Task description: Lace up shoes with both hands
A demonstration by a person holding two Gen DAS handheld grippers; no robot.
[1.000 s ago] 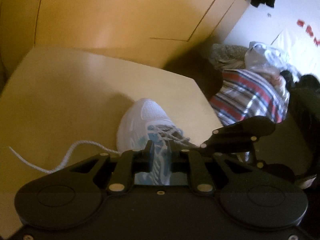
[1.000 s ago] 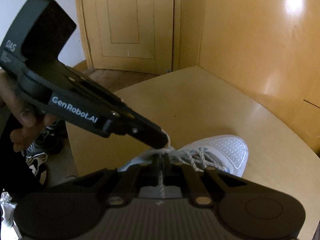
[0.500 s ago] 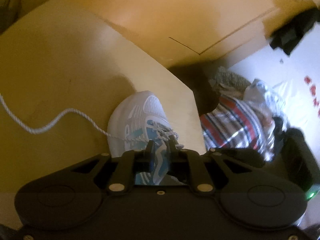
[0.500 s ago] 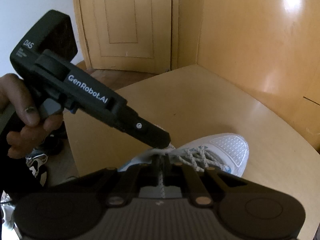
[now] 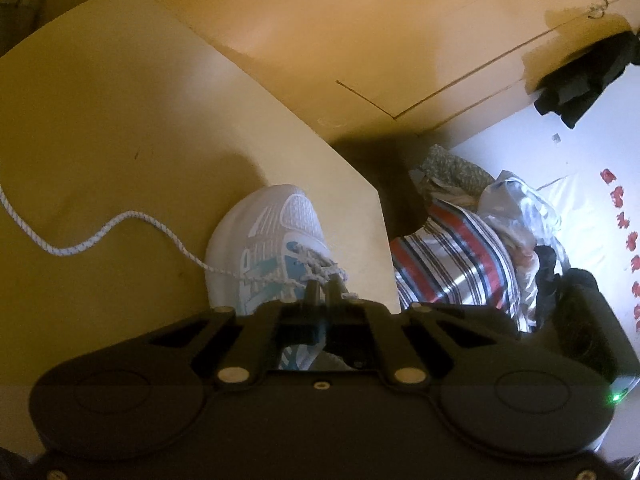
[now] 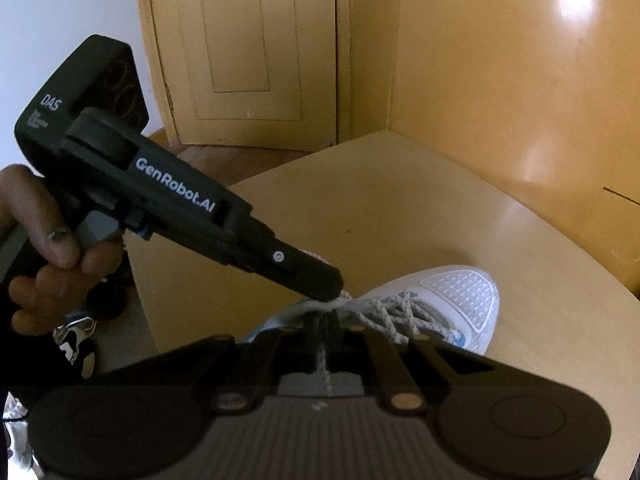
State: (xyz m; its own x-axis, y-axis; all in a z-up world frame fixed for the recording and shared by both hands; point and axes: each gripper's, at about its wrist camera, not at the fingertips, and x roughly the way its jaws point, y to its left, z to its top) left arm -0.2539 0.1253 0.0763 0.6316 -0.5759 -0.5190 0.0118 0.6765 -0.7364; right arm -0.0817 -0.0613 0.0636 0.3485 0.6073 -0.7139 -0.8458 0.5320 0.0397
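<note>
A white and blue sneaker (image 5: 276,236) (image 6: 452,300) lies on a yellow table. Its speckled white lace crosses the eyelets (image 6: 400,316). One loose lace end (image 5: 100,232) trails left across the table. My left gripper (image 5: 325,288) is nearly shut at the laced top of the shoe; in the right wrist view its tip (image 6: 320,280) presses on the lace there. My right gripper (image 6: 325,320) is shut on the other lace strand (image 6: 325,364), which runs back between its fingers.
The table (image 5: 120,120) stands in a corner of yellow wood panels with a door (image 6: 248,48) behind. Its edge is close right of the shoe. Striped cloth and bags (image 5: 460,256) lie beyond it. Shoes (image 6: 76,340) lie on the floor at left.
The left gripper has tilted and closed its fingers at the top laces. The loose lace end has slid left on the table. The right gripper has kept its hold.
</note>
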